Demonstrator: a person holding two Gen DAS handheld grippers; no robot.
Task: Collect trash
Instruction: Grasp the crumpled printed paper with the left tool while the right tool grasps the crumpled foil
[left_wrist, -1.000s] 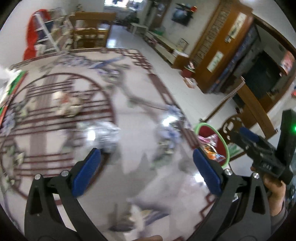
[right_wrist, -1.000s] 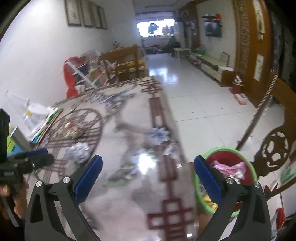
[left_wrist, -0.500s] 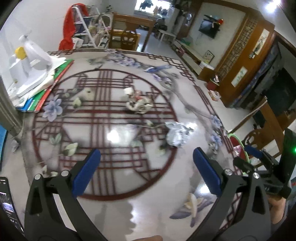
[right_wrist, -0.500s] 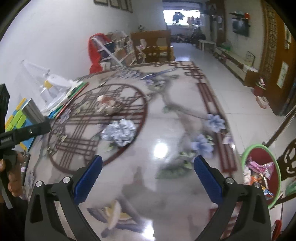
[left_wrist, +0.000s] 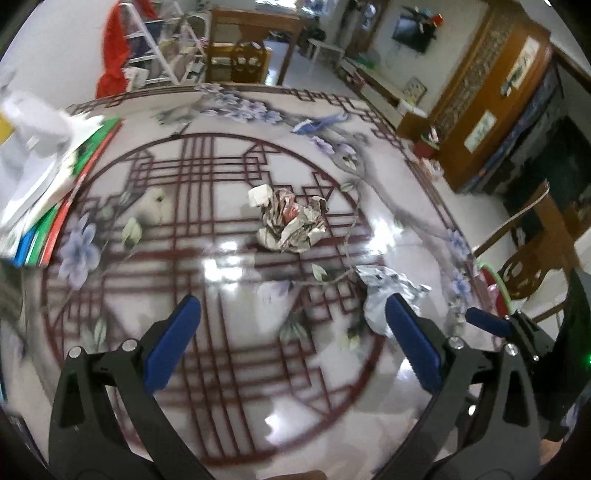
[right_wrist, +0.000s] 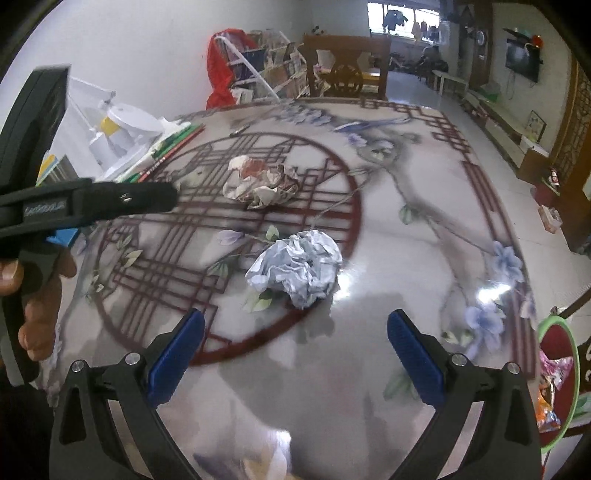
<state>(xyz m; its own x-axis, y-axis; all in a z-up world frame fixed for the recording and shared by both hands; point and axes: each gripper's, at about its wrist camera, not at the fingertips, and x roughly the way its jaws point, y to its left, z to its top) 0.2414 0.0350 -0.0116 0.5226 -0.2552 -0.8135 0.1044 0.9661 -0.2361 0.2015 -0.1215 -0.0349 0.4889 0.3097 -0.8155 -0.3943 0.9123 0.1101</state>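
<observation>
A crumpled printed paper ball (left_wrist: 290, 221) lies near the middle of the patterned table, ahead of my open, empty left gripper (left_wrist: 291, 339). It also shows in the right wrist view (right_wrist: 260, 184). A crumpled pale blue-white paper ball (right_wrist: 297, 271) lies just ahead of my open, empty right gripper (right_wrist: 295, 354); in the left wrist view it (left_wrist: 388, 291) sits by my right finger. A green-rimmed red bin (right_wrist: 556, 384) with wrappers stands below the table's right edge.
The glossy table (left_wrist: 229, 369) has a dark red lattice circle and flower print. Books and a white appliance (right_wrist: 122, 133) are stacked at the table's left. A wooden chair (left_wrist: 532, 258) stands by the bin. The other gripper (right_wrist: 85, 206) crosses the right wrist view's left.
Both grippers swung left from the bin side and moved closer over the table. The two paper balls now sit nearer, in front of the open fingers.
</observation>
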